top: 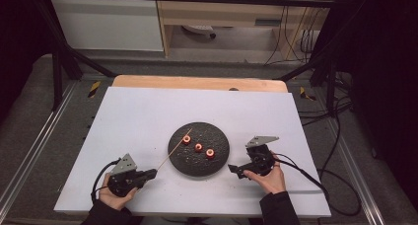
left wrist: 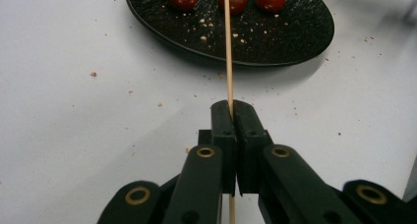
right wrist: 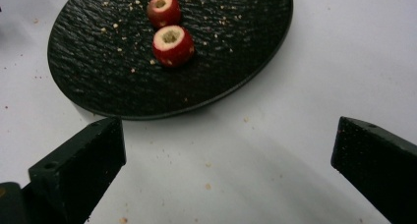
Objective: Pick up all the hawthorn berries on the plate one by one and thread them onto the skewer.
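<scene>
Left gripper [left wrist: 231, 108] clamps wooden skewer [left wrist: 228, 52] aimed at black plate [top: 221, 158]; right gripper [right wrist: 228, 150] wide open, near plate's right.

A thin wooden skewer [left wrist: 228, 62], clamped at one end, slants over the black plate [left wrist: 295, 37].

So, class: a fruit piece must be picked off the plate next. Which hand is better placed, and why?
Right. The right claw is open and empty beside the plate, facing the nearest fruit piece. The left claw is shut on the skewer.
</scene>
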Demonstrator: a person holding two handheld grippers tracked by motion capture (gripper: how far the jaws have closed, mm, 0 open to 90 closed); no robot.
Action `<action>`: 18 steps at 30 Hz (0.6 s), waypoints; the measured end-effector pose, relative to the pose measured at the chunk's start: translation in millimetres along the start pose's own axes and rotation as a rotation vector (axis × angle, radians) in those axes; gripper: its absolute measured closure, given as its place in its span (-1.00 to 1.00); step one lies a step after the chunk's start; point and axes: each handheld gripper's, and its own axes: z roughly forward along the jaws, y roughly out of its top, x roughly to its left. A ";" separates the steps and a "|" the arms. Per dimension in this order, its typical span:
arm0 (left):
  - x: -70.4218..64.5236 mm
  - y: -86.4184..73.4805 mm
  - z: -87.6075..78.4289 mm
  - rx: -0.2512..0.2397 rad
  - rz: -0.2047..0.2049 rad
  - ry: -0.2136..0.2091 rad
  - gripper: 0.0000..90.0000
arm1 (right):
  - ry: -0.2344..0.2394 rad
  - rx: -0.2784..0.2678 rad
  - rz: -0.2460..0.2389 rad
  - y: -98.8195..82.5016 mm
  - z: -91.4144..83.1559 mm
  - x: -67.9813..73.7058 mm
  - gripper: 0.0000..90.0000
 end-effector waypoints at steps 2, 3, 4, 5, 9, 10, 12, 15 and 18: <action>-0.1 -0.4 0.6 -0.001 0.001 0.001 0.96 | -0.008 0.008 -0.006 8.3 3.4 3.4 -0.99; -0.1 -0.5 0.8 -0.001 0.002 0.002 0.95 | -0.007 0.012 -0.010 11.4 4.8 4.5 -0.99; -0.1 -0.6 0.9 -0.002 0.003 0.003 0.95 | -0.007 0.012 -0.010 11.4 4.8 4.5 -0.99; -0.2 -0.6 0.9 -0.001 0.004 0.005 0.96 | -0.009 0.020 -0.018 17.4 8.7 7.4 -0.98; -0.3 -0.5 0.9 -0.001 0.009 0.008 0.95 | -0.030 0.068 -0.029 31.2 16.1 14.1 -0.97; -0.4 -0.5 0.9 -0.002 0.011 0.011 0.95 | -0.029 0.079 -0.033 34.7 17.7 15.9 -0.97; -0.1 -0.5 1.0 -0.001 0.009 0.010 0.95 | -0.030 0.101 -0.051 42.3 19.9 19.3 -0.94; 0.1 -0.9 1.2 -0.001 0.010 0.011 0.95 | -0.028 0.127 -0.061 53.5 22.3 23.5 -0.88; 0.0 -0.9 1.0 0.000 0.013 0.010 0.95 | -0.027 0.142 -0.071 60.6 25.3 26.5 -0.83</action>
